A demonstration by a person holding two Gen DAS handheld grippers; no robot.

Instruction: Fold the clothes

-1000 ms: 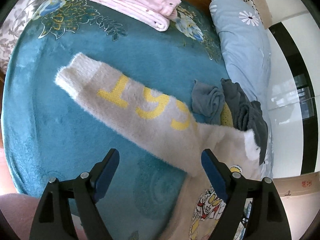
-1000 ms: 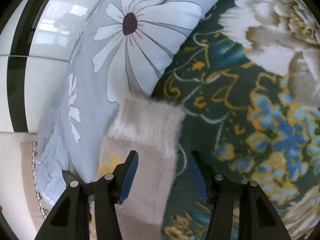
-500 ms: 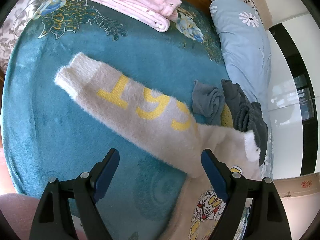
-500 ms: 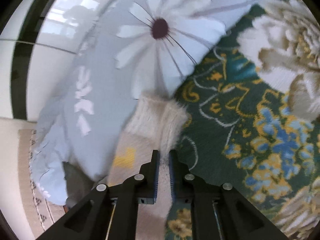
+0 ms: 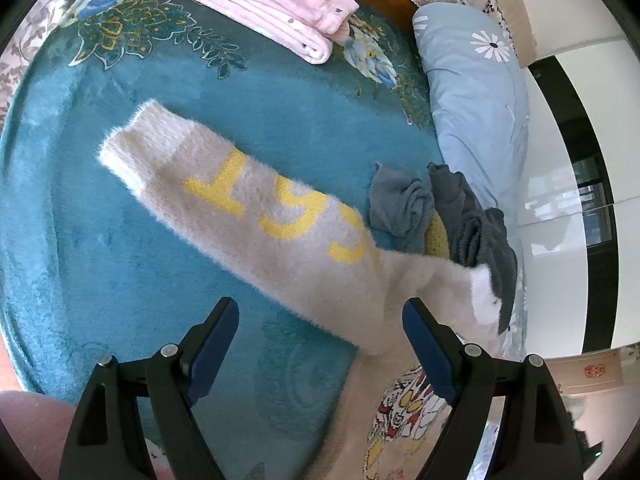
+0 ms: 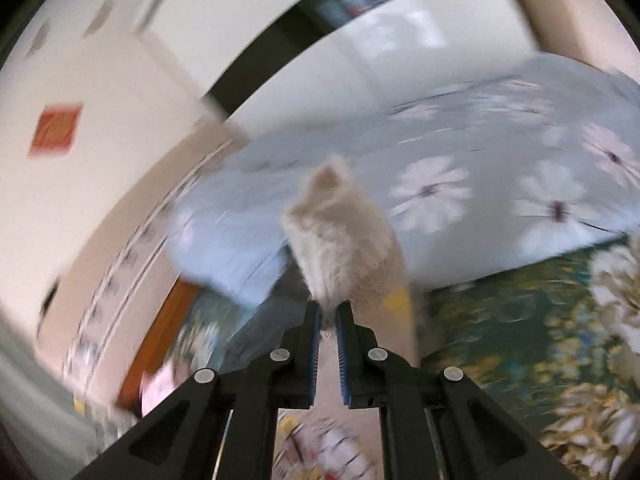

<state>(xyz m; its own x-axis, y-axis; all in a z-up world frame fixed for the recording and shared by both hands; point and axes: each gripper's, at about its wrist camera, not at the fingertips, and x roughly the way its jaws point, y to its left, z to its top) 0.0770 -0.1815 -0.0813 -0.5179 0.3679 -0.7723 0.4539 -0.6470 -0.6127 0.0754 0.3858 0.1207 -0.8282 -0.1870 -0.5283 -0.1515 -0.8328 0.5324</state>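
Lifted since a second ago, the cuff of one sleeve of the fluffy cream sweater with yellow numerals (image 5: pixel 280 236) now stands up off the bed, pinched in the right tool (image 6: pixel 328 320), whose blue-padded fingers (image 6: pixel 314 344) were spread around it a second earlier and have since pressed together on the fabric. The right wrist view is blurred by motion.

On the left, the sweater's other sleeve lies stretched flat across the teal plush bedspread with floral border (image 5: pixel 80 240), its white ribbed cuff pointing toward the far left and yellow figures running along its length; a colourful cartoon print shows on the sweater's body near the bottom edge. The left tool (image 5: pixel 320 340) hovers above the sweater where that sleeve meets the body, fingers spread wide and gripping nothing, unchanged from the earlier frames.

Beyond the sleeve, a folded pink fleece garment (image 5: pixel 260 8) rests at the far edge of the bedspread. To the right, a crumpled heap of grey clothes (image 5: pixel 460 216) sits just beside the sweater's shoulder, with something yellow showing beneath it. Farther right, a pale blue pillow with white daisy print (image 5: pixel 472 80) lies along the bed's edge, and the raised cuff stands in front of it in the right wrist view.
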